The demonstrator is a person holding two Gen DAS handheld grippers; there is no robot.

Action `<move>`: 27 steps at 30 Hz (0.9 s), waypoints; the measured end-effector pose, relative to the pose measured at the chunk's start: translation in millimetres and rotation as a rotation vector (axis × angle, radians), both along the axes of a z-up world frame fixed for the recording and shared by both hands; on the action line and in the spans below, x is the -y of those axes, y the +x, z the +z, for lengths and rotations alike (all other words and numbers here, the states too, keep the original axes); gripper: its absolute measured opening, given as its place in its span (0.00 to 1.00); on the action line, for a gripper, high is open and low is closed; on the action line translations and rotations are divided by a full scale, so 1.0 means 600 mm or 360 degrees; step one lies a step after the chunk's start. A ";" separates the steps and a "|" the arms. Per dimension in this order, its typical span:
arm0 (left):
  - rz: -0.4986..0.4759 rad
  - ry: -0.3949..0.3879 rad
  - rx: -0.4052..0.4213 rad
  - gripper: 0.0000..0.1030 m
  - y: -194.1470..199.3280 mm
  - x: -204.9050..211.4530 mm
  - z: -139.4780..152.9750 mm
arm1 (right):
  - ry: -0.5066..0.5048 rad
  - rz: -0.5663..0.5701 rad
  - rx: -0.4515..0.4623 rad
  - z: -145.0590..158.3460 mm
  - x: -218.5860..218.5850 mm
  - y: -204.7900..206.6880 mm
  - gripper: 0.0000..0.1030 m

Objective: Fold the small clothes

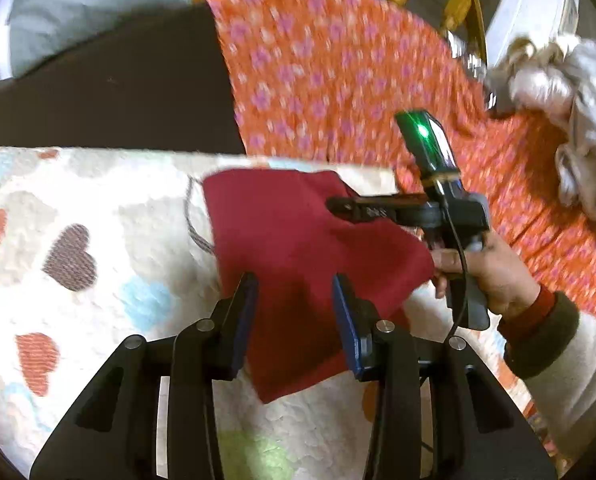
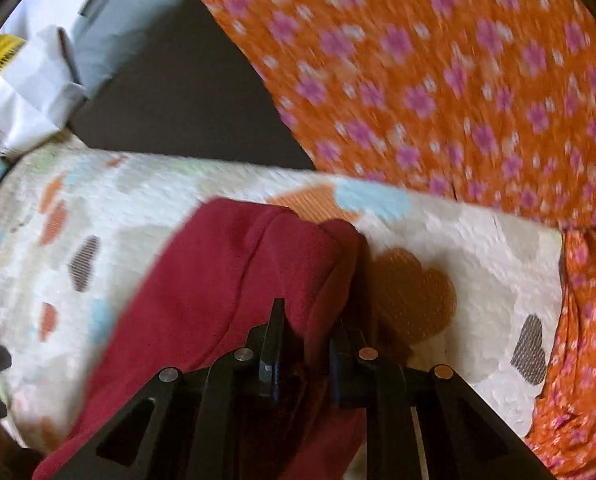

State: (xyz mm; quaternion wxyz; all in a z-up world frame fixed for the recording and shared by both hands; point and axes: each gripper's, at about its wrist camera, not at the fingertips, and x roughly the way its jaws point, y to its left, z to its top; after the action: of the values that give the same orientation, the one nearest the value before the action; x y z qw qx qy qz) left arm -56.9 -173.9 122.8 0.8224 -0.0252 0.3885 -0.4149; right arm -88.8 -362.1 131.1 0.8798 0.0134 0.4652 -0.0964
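Right tool (image 2: 306,320) pinches soft maroon fleece garment (image 2: 217,300); left tool (image 1: 293,300) released over nubby heart-print blanket (image 1: 77,220).

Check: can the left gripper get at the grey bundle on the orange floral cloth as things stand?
Probably not directly: the right gripper, its hand and the lifted red garment lie between the left gripper and the grey bundle.

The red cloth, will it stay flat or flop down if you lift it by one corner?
Probably flop. The red cloth already bends into a soft fold where the right gripper pinches it. It looks like thick fleece, so likely light but not slippery. On the fuzzy heart blanket it would probably drag, not slide.
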 end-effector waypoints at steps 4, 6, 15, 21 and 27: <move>-0.0172 0.0108 -0.0065 0.35 -0.031 0.054 -0.043 | 0.0219 -0.0080 -0.0003 -0.040 0.037 -0.009 0.19; -0.0239 0.0166 -0.0103 0.35 -0.048 0.066 -0.065 | 0.0287 -0.0179 0.0047 -0.018 0.058 -0.039 0.28; -0.0228 0.0190 -0.0130 0.35 -0.055 0.065 -0.084 | 0.0602 -0.0081 0.0151 0.035 -0.003 -0.168 0.47; -0.0196 0.0233 -0.0079 0.35 -0.068 0.067 -0.086 | 0.1001 -0.0146 0.0097 -0.062 -0.014 -0.161 0.39; -0.0116 0.0168 -0.0105 0.35 -0.063 0.026 -0.062 | 0.0901 -0.0128 0.0218 -0.060 -0.023 -0.178 0.15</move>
State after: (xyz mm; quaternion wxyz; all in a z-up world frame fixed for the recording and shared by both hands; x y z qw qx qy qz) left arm -94.7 -189.4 85.5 0.7936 0.0187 0.4374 -0.4225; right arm -195.9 -348.6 95.1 0.8659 0.2832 0.4123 0.0036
